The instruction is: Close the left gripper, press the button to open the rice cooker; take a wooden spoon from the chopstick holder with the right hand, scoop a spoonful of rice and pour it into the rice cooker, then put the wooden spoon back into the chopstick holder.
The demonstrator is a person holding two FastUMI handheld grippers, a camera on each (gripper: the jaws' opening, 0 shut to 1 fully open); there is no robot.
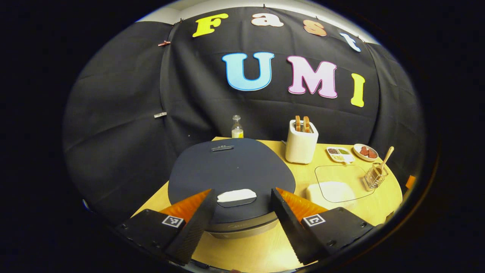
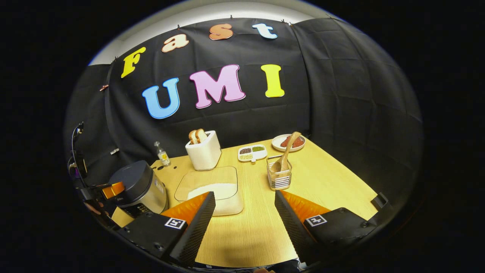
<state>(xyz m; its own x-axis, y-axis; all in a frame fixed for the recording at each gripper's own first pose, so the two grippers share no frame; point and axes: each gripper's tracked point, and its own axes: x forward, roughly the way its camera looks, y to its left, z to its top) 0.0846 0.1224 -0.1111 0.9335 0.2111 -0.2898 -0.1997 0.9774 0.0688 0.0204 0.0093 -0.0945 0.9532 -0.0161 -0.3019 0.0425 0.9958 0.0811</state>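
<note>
Hovering with jaws released, left gripper [image 1: 240,212] faces the closed rice cooker [image 1: 231,170]; right gripper [image 2: 244,212] likewise; labels illegible.

No readable writing here: the dark round-lidded rice cooker [image 1: 231,178] carries small marks on its lid and front rim, all too blurred and small to make out.

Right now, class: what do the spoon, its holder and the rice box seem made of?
Spoon: looks like wood, pale matt tan. Holder: probably metal wire, thin shiny bars with gaps. Rice box: likely clear plastic, since the white rice shows through its walls.
</note>
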